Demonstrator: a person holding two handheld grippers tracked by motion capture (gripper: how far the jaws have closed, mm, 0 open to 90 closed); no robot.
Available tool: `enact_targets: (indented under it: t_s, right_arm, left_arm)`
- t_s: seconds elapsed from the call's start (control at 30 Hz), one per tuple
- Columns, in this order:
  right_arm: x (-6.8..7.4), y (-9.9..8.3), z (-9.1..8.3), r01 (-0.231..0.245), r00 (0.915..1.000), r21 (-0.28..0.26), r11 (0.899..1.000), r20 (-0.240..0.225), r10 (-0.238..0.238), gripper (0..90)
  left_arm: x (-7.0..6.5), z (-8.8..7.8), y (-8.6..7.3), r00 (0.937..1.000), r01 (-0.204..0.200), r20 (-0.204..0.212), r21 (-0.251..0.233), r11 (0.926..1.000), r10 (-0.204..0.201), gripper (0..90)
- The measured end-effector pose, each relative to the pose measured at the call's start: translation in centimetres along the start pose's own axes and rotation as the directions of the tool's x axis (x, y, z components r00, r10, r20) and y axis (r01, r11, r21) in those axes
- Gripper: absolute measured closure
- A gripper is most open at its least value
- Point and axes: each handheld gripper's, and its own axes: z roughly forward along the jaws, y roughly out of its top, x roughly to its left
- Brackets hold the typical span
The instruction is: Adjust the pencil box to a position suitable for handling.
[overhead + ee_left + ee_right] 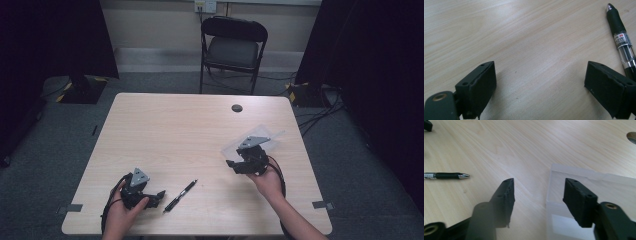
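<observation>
The right gripper sat at the near-left edge of a clear plastic case lying flat on the right side of the worktop. Its jaws stood partly apart, one over the case and the other over bare wood, with the case's edge between them and neither pad pressing on it. The left gripper rested low at the front left, jaws wide apart on nothing. A black pen lay just beside it, well apart from the case.
</observation>
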Motion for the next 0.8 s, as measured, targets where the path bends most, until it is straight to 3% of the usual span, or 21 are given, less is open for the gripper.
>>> enact_targets:
  t_s: [0.13,0.3,0.8]
  right_arm:
    - [-0.6,-0.1,0.0,-0.025,0.9997,0.025,0.999,-0.005,0.025,44.7]
    - [-0.5,-0.5,0.4,0.017,0.9996,0.076,0.997,0.023,-0.019,53.0]
    - [-2.6,-2.3,-1.4,0.007,0.9966,0.135,0.991,0.080,-0.018,61.0]
  left_arm:
    - [0.0,0.1,0.0,1.0000,0.008,0.001,-0.004,1.0000,-0.008,10.0]
    - [0.0,0.1,0.0,1.0000,0.007,0.002,-0.003,1.0000,-0.007,9.9]
    - [-0.1,0.1,0.0,1.0000,0.009,0.002,-0.006,0.9999,-0.009,9.9]
